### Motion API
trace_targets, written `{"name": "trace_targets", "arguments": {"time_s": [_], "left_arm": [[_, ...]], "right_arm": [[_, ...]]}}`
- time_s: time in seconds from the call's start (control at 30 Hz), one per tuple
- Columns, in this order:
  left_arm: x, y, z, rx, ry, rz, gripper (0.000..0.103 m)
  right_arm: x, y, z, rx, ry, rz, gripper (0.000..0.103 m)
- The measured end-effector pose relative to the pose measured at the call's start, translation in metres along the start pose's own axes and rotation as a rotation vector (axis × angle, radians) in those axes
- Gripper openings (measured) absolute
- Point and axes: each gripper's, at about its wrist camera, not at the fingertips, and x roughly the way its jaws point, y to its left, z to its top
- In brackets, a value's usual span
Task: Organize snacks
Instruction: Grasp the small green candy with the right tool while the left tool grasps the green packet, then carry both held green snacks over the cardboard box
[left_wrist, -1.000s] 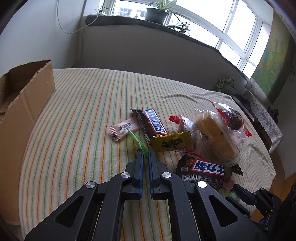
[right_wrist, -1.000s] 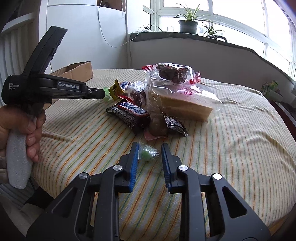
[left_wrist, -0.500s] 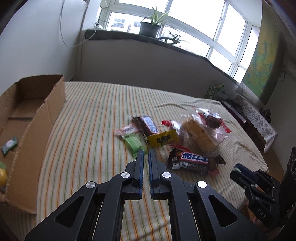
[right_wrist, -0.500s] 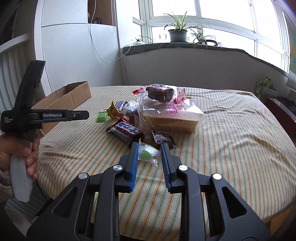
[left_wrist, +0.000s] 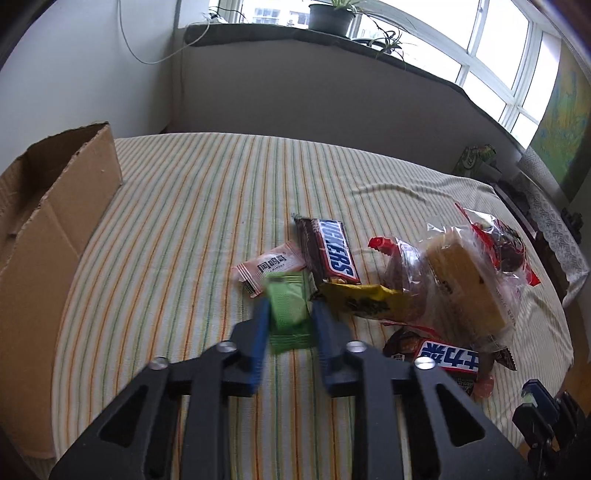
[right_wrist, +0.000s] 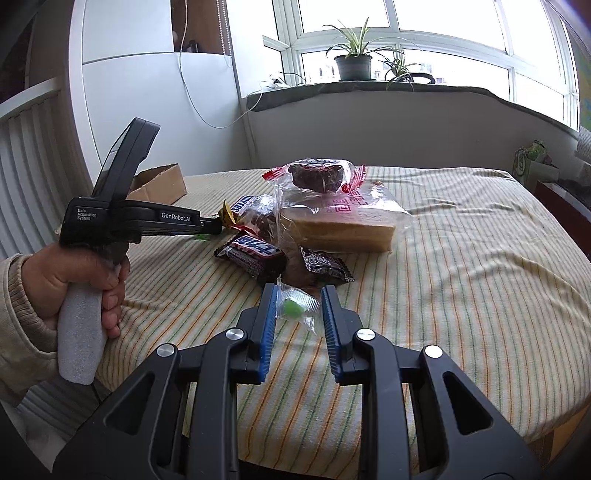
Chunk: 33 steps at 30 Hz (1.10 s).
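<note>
Plainly, a brown bar (left_wrist: 328, 250) reads "SNICKERS"; the left tool (right_wrist: 210, 232) reads "GenRobot.AI".

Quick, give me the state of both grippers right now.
Left gripper: jaws just opening, green packet between them; grip cannot be told.
Right gripper: shut on the clear-wrapped green candy.

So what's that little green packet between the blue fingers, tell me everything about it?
The green packet is a small flat sachet of crinkly, foil-like wrap, bright green with a sealed, ridged end. It lies on the striped cloth between the pads of the left gripper, whose jaws have just been opening. It looks blurred. Its far end overlaps the pink packet, beside the Snickers bar.
</note>
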Motion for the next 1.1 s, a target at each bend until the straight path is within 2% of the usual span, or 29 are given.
{"name": "trace_targets", "arguments": {"time_s": [0.17,0.37,0.43,0.6,0.73,0.87,0.97,1.1], "left_arm": [[-0.009,0.003,-0.003,0.003,-0.019,-0.038,0.018],[-0.052,0.008,-0.023,0.029,-0.122,-0.064,0.018],[-0.070,0.012,-0.033,0.022,-0.166,-0.100,0.018],[-0.104,0.005,-0.046,0.051,-0.230,-0.132,0.018],[-0.124,-0.008,-0.040,0.082,-0.276,-0.174,0.018],[-0.151,-0.020,-0.023,0.119,-0.356,-0.206,0.018],[-0.172,-0.025,-0.015,0.142,-0.403,-0.203,0.018],[-0.185,-0.021,-0.012,0.139,-0.427,-0.190,0.018]], "right_arm": [[-0.003,0.001,0.001,0.003,-0.011,-0.003,0.025],[-0.005,0.007,0.004,0.004,-0.022,-0.001,0.025],[-0.004,0.011,0.005,0.004,-0.022,0.005,0.025],[-0.010,0.019,0.013,-0.016,-0.042,0.000,0.025],[-0.026,0.024,0.033,-0.035,-0.093,-0.017,0.025],[-0.051,0.028,0.060,-0.057,-0.169,-0.032,0.025],[-0.064,0.033,0.075,-0.073,-0.213,-0.035,0.025],[-0.071,0.043,0.087,-0.095,-0.231,-0.027,0.025]]}}
